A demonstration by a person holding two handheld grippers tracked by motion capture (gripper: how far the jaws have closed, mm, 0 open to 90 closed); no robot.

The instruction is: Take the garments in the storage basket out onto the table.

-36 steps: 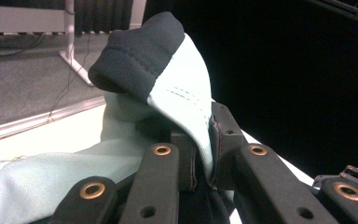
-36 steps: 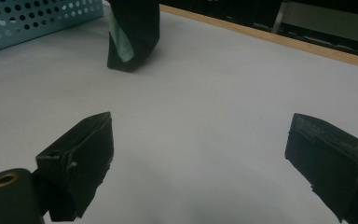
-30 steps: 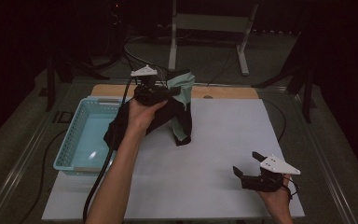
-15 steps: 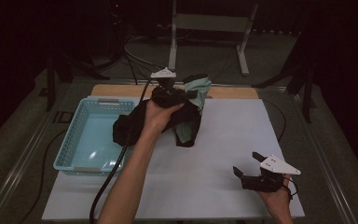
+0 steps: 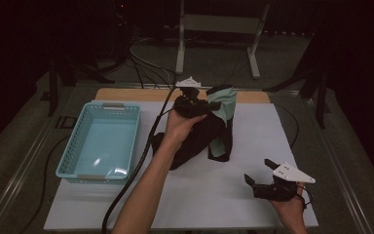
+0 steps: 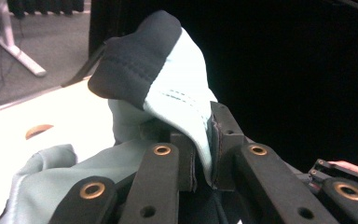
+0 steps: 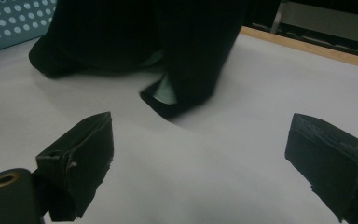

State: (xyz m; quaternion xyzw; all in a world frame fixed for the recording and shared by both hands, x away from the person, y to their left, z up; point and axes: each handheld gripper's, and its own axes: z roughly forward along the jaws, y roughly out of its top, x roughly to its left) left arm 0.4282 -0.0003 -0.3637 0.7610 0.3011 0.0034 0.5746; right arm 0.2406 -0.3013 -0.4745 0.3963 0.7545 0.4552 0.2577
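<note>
While the left gripper [image 5: 209, 104] holds a black and pale-green garment [image 5: 213, 132] lifted over the far middle of the white table [image 5: 195, 195], its jaws are pinched together on a fold of the cloth [image 6: 186, 112] — the lower end drapes down and touches the tabletop. At the near right the right gripper [image 5: 260, 173] rests low by the table edge, jaws spread wide apart with nothing between them. A light-blue basket [image 5: 73, 146] sits on the left — just beside the garment's near end.
</note>
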